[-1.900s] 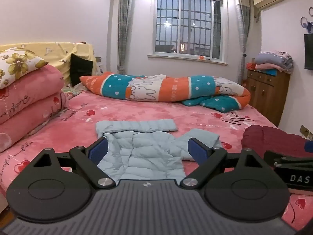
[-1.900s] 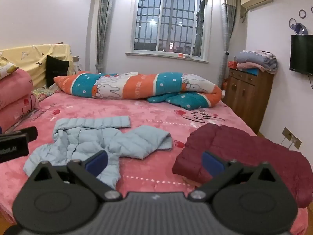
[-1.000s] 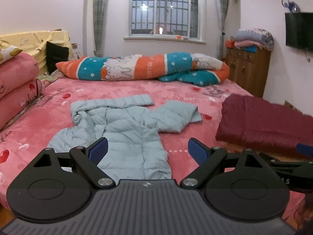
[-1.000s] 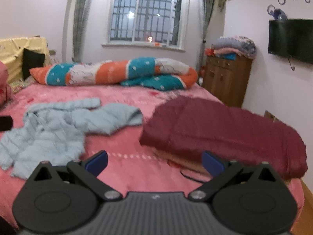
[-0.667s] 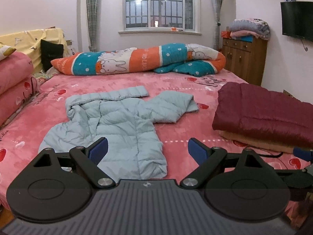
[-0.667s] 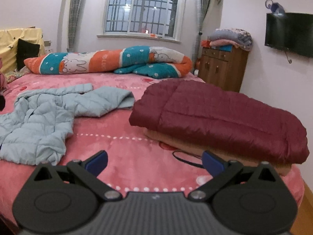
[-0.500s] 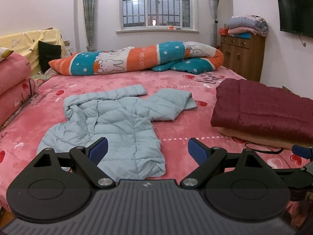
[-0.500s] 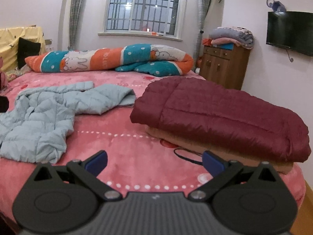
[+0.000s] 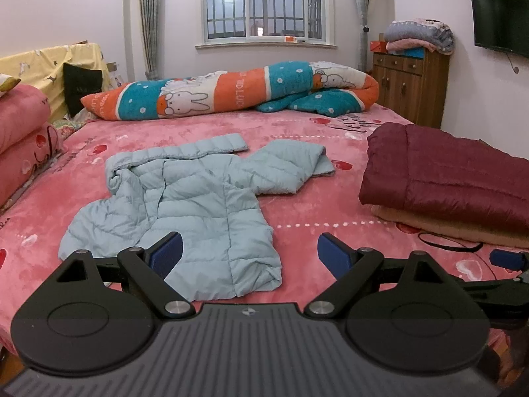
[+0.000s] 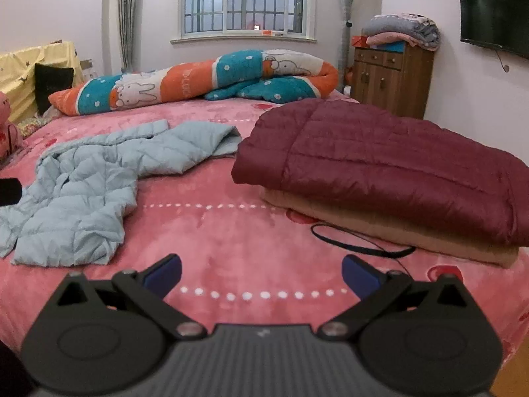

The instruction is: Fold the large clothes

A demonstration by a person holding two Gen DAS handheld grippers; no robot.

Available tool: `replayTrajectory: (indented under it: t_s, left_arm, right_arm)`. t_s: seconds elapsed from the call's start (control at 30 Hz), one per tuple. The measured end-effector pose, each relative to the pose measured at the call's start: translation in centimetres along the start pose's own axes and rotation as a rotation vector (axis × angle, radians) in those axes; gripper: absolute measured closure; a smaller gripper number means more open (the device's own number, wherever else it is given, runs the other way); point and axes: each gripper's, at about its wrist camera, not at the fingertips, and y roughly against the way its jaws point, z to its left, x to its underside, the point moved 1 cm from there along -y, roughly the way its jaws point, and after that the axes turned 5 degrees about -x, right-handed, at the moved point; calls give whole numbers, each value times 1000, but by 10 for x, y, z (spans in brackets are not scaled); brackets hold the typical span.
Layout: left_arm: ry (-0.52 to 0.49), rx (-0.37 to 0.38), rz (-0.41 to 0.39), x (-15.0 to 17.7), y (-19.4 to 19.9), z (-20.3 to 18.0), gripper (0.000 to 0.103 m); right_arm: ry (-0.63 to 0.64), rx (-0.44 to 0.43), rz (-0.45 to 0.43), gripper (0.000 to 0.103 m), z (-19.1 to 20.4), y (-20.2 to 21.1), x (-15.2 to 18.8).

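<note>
A light blue puffer jacket lies spread and crumpled on the pink bed; it also shows at the left of the right wrist view. My left gripper is open and empty, held just above the jacket's near hem. My right gripper is open and empty over bare bedspread, to the right of the jacket. A folded dark red jacket lies on a folded tan garment at the right.
A rolled orange and teal rabbit quilt lies along the far side of the bed. Pink bedding is stacked at the left. A wooden cabinet stands at the back right. A black cord lies by the tan garment.
Both grippers have pulled back and swung right from the bed's middle. The blue jacket now sits further ahead and left, and the red folded jacket has come into full view. Both stay open.
</note>
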Motion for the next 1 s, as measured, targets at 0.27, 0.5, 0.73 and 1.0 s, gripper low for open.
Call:
replayTrajectory:
  t_s: [0.27, 0.5, 0.73, 1.0]
  left_arm:
    - [3, -3, -5, 2, -6, 5, 0]
    - [-10, -22, -19, 1, -10, 11, 0]
    - [1, -61, -23, -2, -15, 24, 0]
    - [28, -124, -38, -4, -21, 40, 0]
  right_arm:
    - [38, 5, -22, 1, 4, 4, -5]
    - [66, 2, -42, 1, 12, 9, -18]
    - [74, -63, -84, 1, 29, 19, -40]
    - [137, -120, -132, 1, 61, 22, -58]
